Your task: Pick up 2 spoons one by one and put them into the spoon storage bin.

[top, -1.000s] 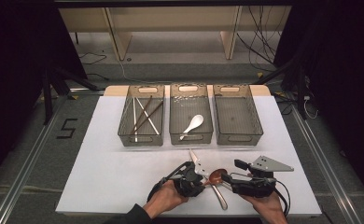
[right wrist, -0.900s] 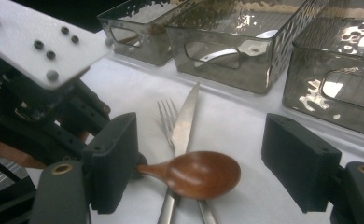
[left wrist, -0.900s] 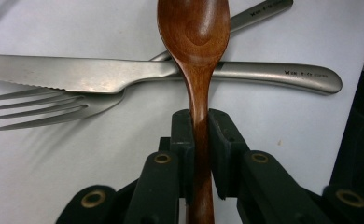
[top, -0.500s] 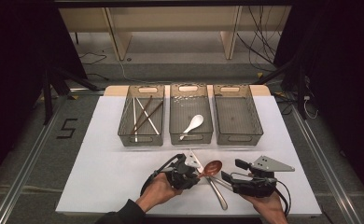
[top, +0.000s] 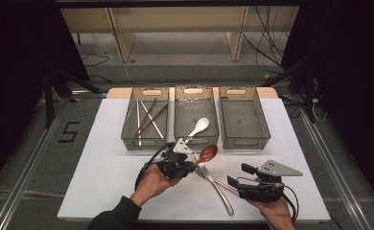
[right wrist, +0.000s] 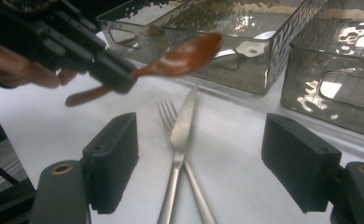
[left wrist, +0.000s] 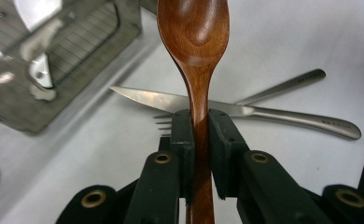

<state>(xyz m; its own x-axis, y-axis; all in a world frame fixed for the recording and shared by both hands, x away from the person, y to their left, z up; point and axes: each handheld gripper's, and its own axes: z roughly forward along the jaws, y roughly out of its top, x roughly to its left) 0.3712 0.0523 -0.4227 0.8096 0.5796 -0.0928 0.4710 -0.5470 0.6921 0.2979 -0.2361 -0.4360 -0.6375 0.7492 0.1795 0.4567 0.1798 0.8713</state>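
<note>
My left gripper (top: 191, 166) (left wrist: 199, 135) is shut on the handle of a brown wooden spoon (top: 205, 155) (left wrist: 194, 32) (right wrist: 180, 58), held above the white mat with its bowl toward the trays. Under it a steel knife (top: 221, 189) (left wrist: 273, 112) (right wrist: 182, 121) and fork (top: 200, 171) (right wrist: 167, 114) lie crossed on the mat. My right gripper (top: 235, 175) (right wrist: 201, 158) stands open low at the right, its jaws framing the knife and fork without touching them.
Three clear trays stand in a row at the back: the left tray (top: 127, 136) holds chopsticks, the middle tray (top: 194, 91) a white spoon (top: 198, 127), the right tray (top: 245, 141) nothing. The white mat (top: 103, 172) covers the table.
My left gripper has lifted the wooden spoon off the mat and carried it up and back toward the middle tray. The right gripper has stayed put.
</note>
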